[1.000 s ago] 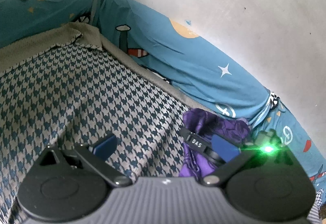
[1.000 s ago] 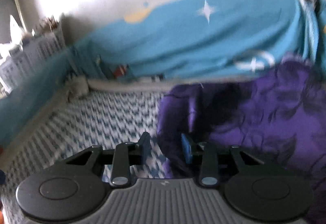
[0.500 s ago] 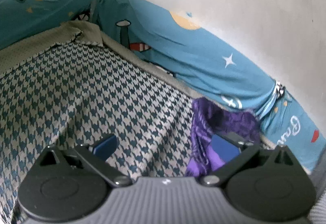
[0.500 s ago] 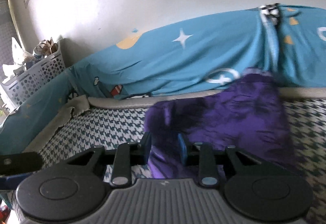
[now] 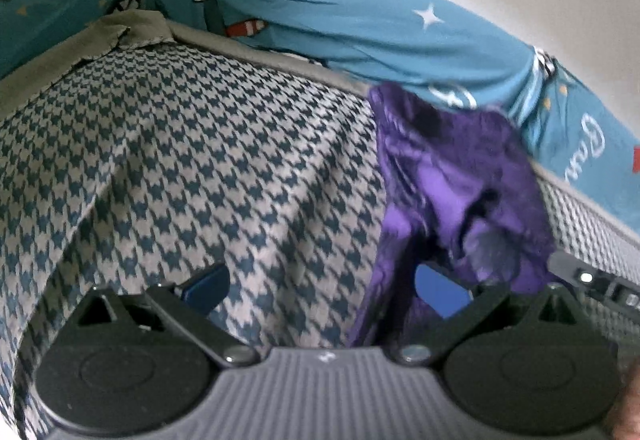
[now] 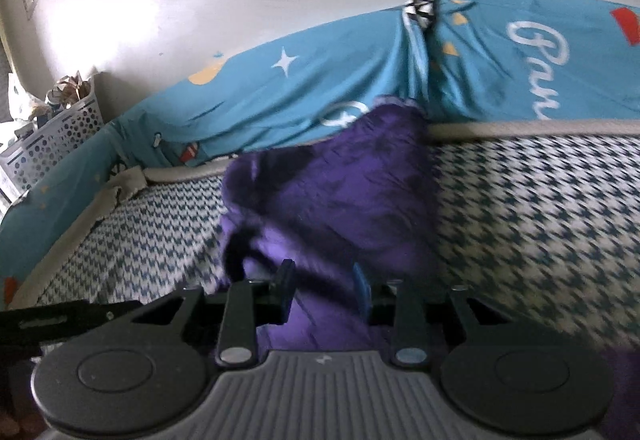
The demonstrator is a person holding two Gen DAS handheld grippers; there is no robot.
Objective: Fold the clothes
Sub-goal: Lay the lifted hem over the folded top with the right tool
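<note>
A crumpled purple garment (image 6: 340,199) lies on the houndstooth bed cover (image 6: 540,224), stretching from the teal bumper towards me. My right gripper (image 6: 323,290) is shut on its near edge, with cloth bunched between the two blue pads. In the left wrist view the same purple garment (image 5: 452,175) hangs at the right. My left gripper (image 5: 322,288) stands wide open over the houndstooth cover (image 5: 200,167). Its right fingertip (image 5: 440,290) sits against the cloth's lower folds and its left fingertip (image 5: 204,286) is over bare cover.
A teal printed bumper sheet (image 6: 320,79) runs along the bed's far edge below a pale wall. A white perforated basket (image 6: 52,135) stands at the far left. Part of the right gripper (image 5: 592,280) shows at the left view's right edge.
The right gripper has drawn back from the bumper with the purple garment, which now trails out longer across the cover. The left gripper stays open, now closer beside the cloth.
</note>
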